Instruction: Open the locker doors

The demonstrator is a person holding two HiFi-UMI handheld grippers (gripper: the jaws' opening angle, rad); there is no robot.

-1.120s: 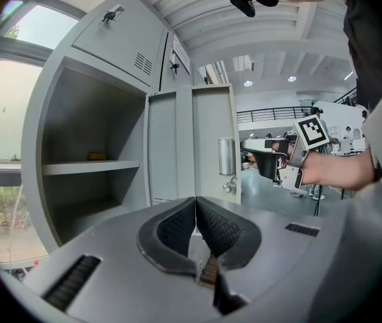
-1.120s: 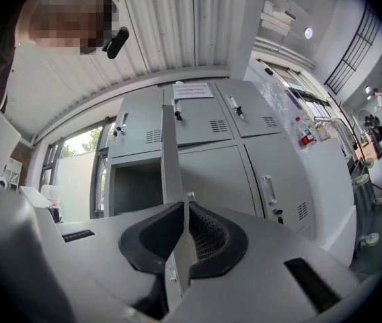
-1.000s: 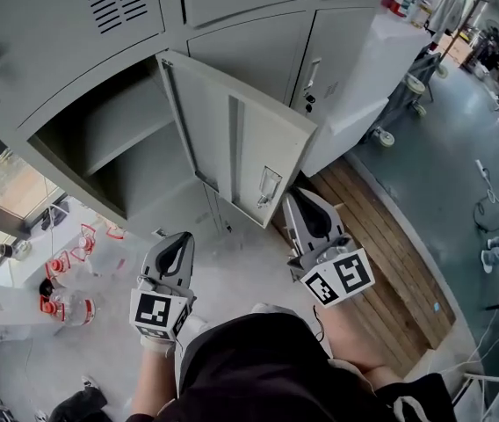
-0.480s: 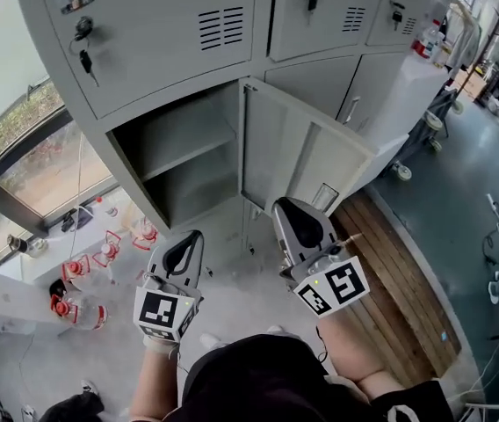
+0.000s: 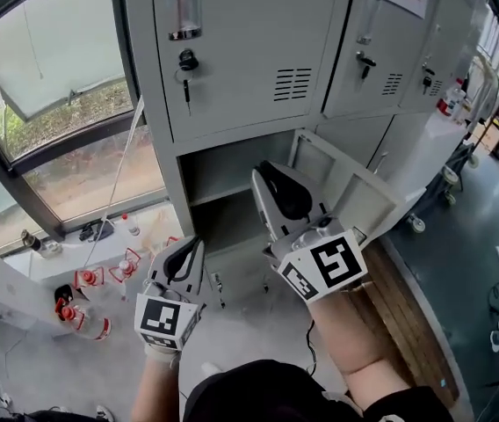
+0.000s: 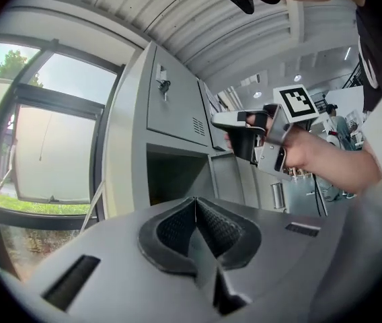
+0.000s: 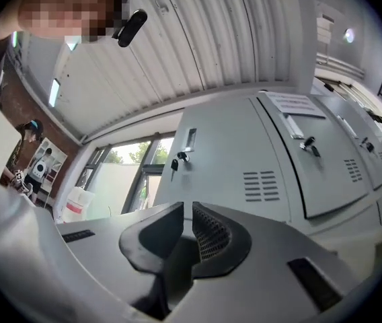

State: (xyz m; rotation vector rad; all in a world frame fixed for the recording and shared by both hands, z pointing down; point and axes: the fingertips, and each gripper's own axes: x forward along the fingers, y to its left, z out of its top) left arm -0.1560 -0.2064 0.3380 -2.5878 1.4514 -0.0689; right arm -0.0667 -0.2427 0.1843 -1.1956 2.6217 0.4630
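A bank of grey lockers [image 5: 258,25] stands in front of me. The lower left compartment [image 5: 223,192] is open, its door [image 5: 359,187] swung out to the right. The upper left door [image 5: 249,51] above it is closed, with a key [image 5: 186,62] hanging in its lock. My right gripper [image 5: 263,170] is raised in front of the open compartment, shut and empty; in the right gripper view it [image 7: 187,210] points toward that keyed door [image 7: 224,160]. My left gripper [image 5: 192,244] hangs lower at the left, shut with nothing in it [image 6: 194,204].
A large window [image 5: 56,104] fills the left side. Bottles with red caps [image 5: 83,280] stand on a low white ledge below it. A wooden floor strip [image 5: 408,315] runs along the right. More closed locker doors [image 5: 390,51] continue to the right.
The head view has tilted up from the open lower locker to the upper row. My right gripper has risen from beside the open door to in front of the compartment; the left stayed low.
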